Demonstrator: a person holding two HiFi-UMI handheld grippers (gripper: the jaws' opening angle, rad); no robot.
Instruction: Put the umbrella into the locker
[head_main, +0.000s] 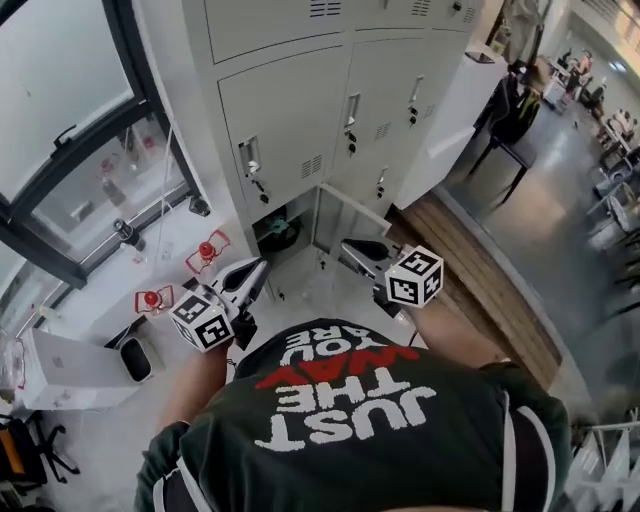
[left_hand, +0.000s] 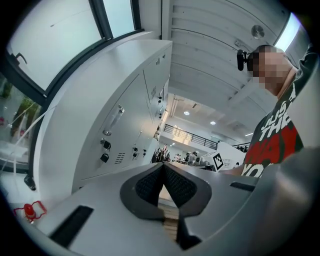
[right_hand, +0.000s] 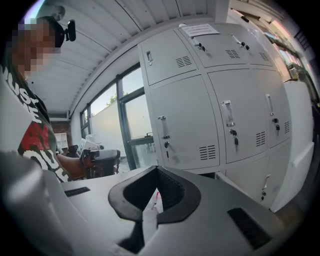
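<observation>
Umbrella (head_main: 278, 236) lies dark inside the open bottom locker (head_main: 300, 210), middle of the head view. Left gripper (head_main: 258, 270) and right gripper (head_main: 350, 248) hang just below it, both pinched shut, holding nothing.

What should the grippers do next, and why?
Probably nudge the open door shut with the right gripper. It and the left gripper are shut and empty, and a dark thing, maybe the umbrella, lies in the locker.
</observation>
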